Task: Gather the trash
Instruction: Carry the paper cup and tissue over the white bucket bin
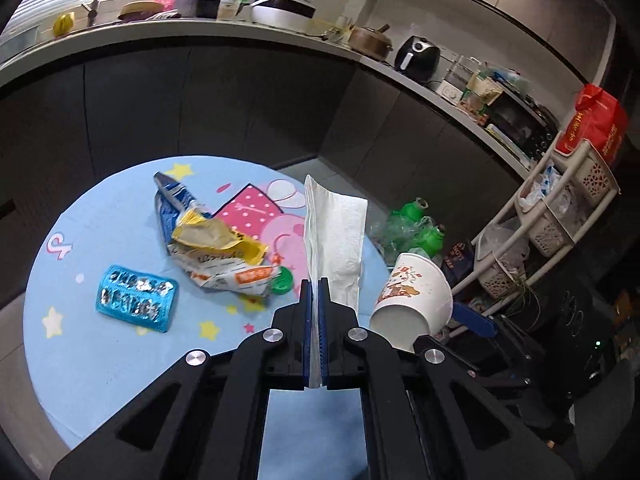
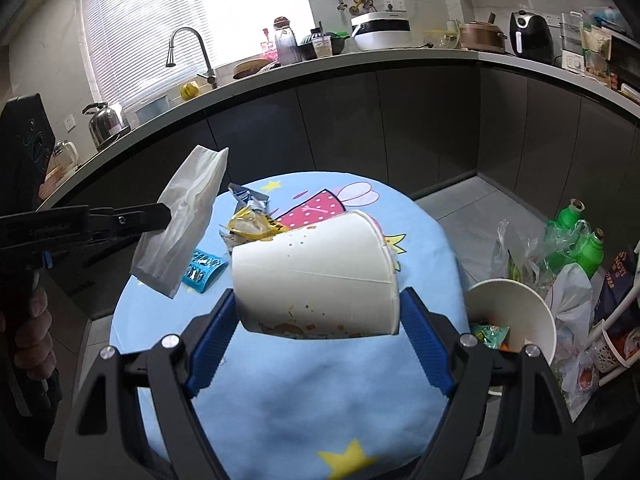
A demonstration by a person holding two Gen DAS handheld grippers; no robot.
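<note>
Left gripper [image 1: 318,300] pinches the limp, featherlight tissue [image 1: 338,232] above the table [image 1: 92,360], right gripper [image 2: 318,312] spans the tipped paper cup [image 2: 316,276] sidewall above the cloth, thin and crushable I'd guess, so light squeeze mid-wall.

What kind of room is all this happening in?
Most likely a home kitchen: a long counter runs along the wall with a sink faucet, a kettle and an air fryer on it.
</note>
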